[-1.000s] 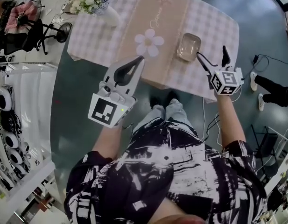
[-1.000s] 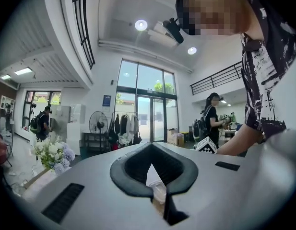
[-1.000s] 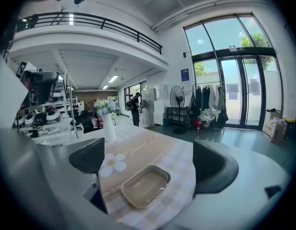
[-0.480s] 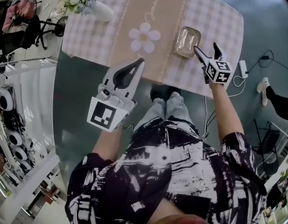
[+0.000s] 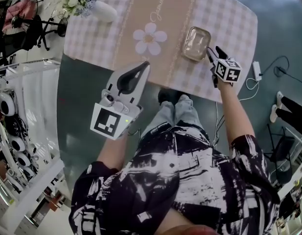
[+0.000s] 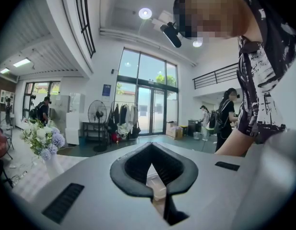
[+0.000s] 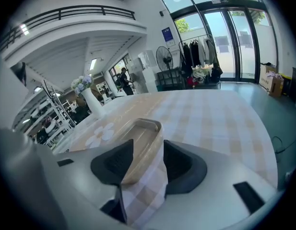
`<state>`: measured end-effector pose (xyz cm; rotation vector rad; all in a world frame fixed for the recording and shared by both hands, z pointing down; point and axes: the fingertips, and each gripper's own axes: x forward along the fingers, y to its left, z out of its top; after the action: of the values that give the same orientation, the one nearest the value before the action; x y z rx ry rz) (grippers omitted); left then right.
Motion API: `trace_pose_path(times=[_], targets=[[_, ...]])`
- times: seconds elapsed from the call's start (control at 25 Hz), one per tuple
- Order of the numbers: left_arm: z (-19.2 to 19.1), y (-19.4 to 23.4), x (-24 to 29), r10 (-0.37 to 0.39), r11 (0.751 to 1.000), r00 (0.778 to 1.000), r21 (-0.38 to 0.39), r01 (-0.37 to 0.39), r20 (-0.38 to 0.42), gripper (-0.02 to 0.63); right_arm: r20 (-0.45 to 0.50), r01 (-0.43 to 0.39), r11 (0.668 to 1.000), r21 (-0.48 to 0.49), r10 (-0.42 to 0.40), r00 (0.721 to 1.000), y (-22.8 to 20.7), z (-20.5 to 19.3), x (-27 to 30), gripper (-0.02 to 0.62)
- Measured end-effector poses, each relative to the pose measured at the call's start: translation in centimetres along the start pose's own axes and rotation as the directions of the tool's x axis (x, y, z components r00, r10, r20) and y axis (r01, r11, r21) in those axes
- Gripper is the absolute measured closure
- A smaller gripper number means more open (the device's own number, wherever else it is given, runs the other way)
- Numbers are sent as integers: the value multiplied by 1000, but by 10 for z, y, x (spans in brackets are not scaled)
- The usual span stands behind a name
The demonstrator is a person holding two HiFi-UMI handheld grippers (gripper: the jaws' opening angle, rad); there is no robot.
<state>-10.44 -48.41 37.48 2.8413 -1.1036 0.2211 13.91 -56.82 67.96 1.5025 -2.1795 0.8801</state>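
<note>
A shallow beige tray (image 5: 196,35) lies on a table (image 5: 92,38) covered with a pink checked cloth and a beige runner with a white flower. My right gripper (image 5: 214,52) reaches over the table's near edge, open. Its narrowed jaws straddle the tray's near right rim (image 7: 138,138), one pad inside the tray and one over the cloth. Cloth still shows between the rim and the outer pad of the right gripper (image 7: 148,147). My left gripper (image 5: 142,65) hangs over the floor just short of the table edge, shut with nothing in it. In its own view the left gripper (image 6: 151,150) points up at the room.
A white vase of flowers (image 5: 94,6) stands at the table's far left corner. White shelving (image 5: 9,106) runs along the left, with a chair and fan (image 5: 28,21) behind it. A cable and power strip (image 5: 256,70) lie on the floor at right, near a person's legs (image 5: 288,112).
My right gripper has moved forward over the table edge to the tray, and its jaws have narrowed around the rim. The left gripper has hardly moved.
</note>
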Motion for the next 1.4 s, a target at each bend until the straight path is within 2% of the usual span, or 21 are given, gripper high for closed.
trace_pose_path(times=[0.28,0.8,0.92,1.0,1.4], targets=[[-3,4,5,6,1000,1000,2,-6,-10,606,-56,-33,997,74,37,998,-2,-15,14,494],[-1,8,3,13,1000,1000,1,-13,-11,606,-107,-90,970,227,117,987,-2,-25,20,523],[-1,9,3,14,1000,1000,0,-14,-7,606,-90,-106,957,270,135,987,-2,-25,20,560],[0,9,2,15,1000,1000,1,-15,-5,606,-82,-115,954,275,143,986,-1,-23,18,584],[1,8,1,18,1000,1000,2,-18,4,606,-39,-134,955,266,150,988,1,-12,9,584]])
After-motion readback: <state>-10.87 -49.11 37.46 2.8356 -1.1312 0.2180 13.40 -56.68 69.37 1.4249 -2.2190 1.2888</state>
